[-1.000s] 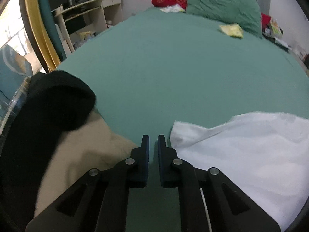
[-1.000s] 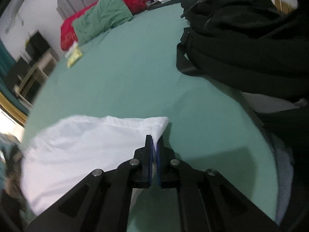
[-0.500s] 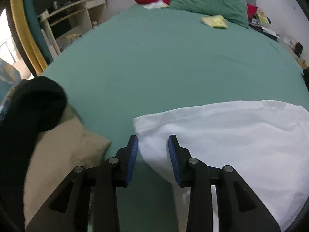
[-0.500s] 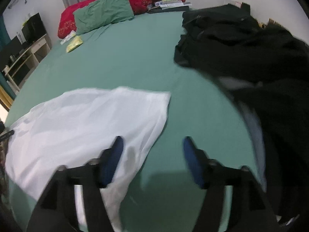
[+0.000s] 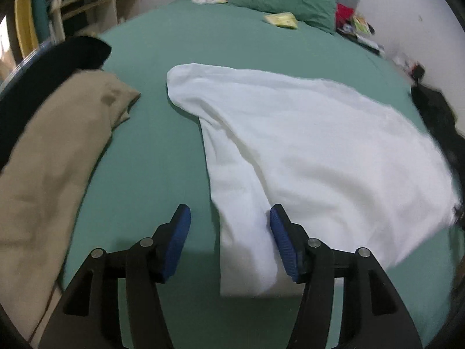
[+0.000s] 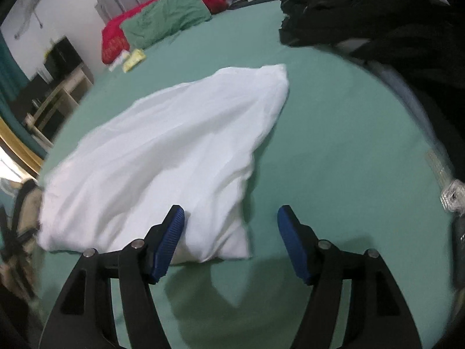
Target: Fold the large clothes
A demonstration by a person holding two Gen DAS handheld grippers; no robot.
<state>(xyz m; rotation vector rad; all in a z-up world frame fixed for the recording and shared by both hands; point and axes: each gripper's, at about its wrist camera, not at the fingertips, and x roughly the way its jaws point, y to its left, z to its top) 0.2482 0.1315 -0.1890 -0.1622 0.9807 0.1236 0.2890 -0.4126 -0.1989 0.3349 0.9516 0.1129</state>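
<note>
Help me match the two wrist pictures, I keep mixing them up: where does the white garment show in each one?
Left wrist view: the white garment fills the centre and right, one long strip running down between the left gripper fingers.
Right wrist view: the white garment fills the centre and left, its near corner between the right gripper fingers.
Shared landmark: the green pillow at the bed's far end.

Soft matt white cloth garment [image 5: 305, 145], faintly creased. Smooth matt teal cotton bed sheet [image 6: 334, 133]. Tan woven cloth garment [image 5: 52, 157], matt, blotched. Matt black plastic left tongs [image 5: 229, 221] and right tongs [image 6: 231, 218]: ribbed blue rubbery pads [image 6: 171, 241], bright metal pins [image 5: 314, 242].
</note>
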